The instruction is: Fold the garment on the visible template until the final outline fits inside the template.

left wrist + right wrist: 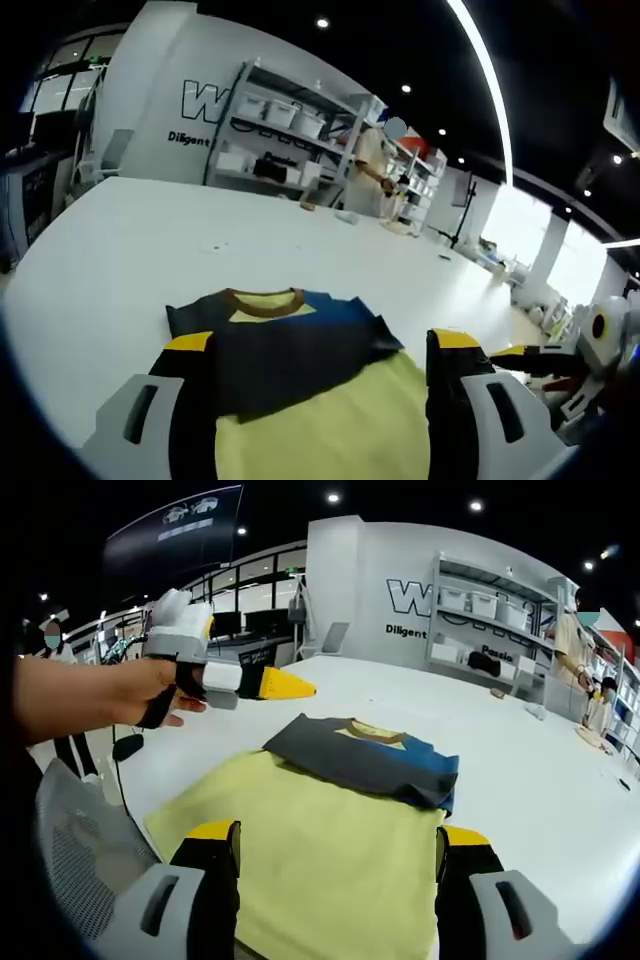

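Note:
A folded garment (290, 350), dark grey and blue with a brown collar, lies on the far part of a pale yellow template (330, 420) on the white table (120, 260). My left gripper (320, 345) hovers open over the garment's near edge, its jaws wide apart on either side. In the right gripper view the garment (370, 760) covers the far end of the template (310, 850), and my right gripper (335, 835) stands open above the bare yellow sheet. A hand holds the left gripper (285, 685) up at the left, above the table. The right gripper (530, 360) enters at the right edge.
Shelves with boxes (290, 130) stand behind the table, and a person (572, 640) is near them. A grey mesh chair (70, 870) sits at the table's near left edge. Small items (345, 215) lie far back on the table.

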`<move>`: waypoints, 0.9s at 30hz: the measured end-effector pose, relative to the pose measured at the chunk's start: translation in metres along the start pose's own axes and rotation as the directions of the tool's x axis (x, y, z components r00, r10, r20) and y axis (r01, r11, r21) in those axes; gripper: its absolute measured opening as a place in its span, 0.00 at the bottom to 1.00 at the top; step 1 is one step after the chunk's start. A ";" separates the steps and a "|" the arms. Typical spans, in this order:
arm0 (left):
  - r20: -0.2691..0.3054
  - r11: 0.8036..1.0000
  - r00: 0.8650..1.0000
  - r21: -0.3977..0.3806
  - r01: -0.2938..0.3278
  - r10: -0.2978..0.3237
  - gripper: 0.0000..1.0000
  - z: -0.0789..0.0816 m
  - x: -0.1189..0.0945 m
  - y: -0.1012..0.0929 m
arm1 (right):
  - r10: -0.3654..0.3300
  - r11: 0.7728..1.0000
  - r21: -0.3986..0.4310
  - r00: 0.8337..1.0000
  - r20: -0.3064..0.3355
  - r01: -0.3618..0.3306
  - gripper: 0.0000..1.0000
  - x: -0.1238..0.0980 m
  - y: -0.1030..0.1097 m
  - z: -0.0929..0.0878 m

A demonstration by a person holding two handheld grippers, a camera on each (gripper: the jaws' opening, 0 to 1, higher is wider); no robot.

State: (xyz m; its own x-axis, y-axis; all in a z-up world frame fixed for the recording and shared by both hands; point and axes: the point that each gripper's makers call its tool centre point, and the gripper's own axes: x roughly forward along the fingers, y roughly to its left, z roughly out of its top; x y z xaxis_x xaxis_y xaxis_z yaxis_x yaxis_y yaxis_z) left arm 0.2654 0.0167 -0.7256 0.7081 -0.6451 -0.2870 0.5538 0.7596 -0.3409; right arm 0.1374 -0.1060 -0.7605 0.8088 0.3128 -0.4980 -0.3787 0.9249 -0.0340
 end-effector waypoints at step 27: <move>-0.053 0.994 0.998 -0.092 -0.050 0.045 0.76 -0.041 -0.119 -0.009 | 0.037 0.999 -0.024 0.999 -0.020 -0.037 0.80 0.000 0.009 -0.004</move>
State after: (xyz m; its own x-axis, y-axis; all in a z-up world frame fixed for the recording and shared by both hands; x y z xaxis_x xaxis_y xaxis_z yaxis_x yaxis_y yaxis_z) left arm 0.1586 0.0832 -0.7251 0.7081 -0.6134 -0.3497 0.4747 0.7802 -0.4073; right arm 0.1325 -0.0988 -0.7643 0.7850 0.3424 -0.5164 -0.4195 0.9070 -0.0363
